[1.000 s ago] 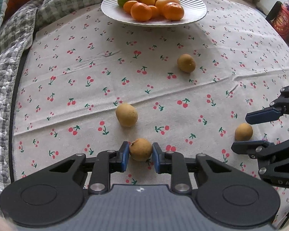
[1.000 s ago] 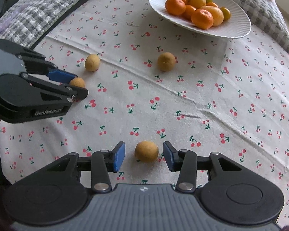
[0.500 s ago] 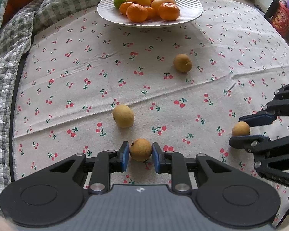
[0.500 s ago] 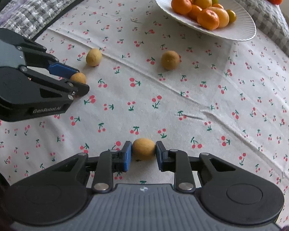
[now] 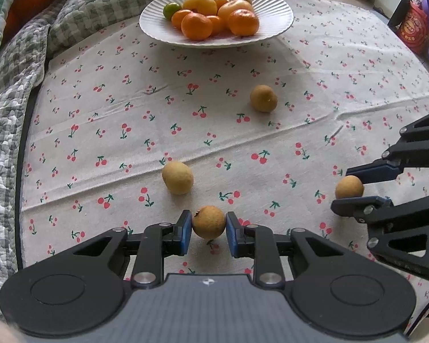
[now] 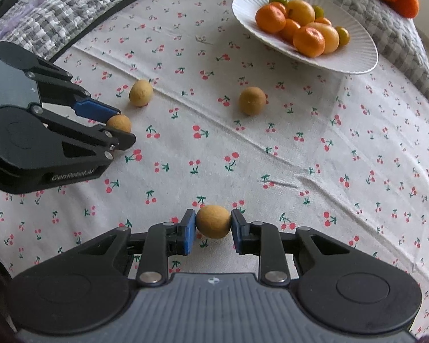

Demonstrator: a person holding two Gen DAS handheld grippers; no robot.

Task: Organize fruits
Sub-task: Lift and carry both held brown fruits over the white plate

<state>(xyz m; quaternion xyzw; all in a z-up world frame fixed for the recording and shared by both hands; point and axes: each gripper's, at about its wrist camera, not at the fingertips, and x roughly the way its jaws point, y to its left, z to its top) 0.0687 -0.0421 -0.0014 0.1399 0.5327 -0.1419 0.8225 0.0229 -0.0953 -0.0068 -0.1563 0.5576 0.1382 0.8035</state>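
Black housings fill the bottom of both my wrist views, hiding the cloth under them. My left gripper (image 5: 208,225) is clamped on one small brown fruit (image 5: 208,222), my right gripper (image 6: 213,224) on another (image 6: 213,221); I can't tell whether either fruit is lifted off the cloth. Two more brown fruits lie loose mid-table (image 5: 177,177) (image 5: 263,98). At the far edge a white ribbed plate (image 5: 154,20) carries oranges (image 5: 196,26), yellow fruit and green ones partly hidden behind them. A cherry-print tablecloth (image 5: 100,114), creased, covers the table. Grey checked quilt (image 5: 11,65) bunches along the left edge; a red bag (image 5: 414,28) beyond the far right corner is cut off.
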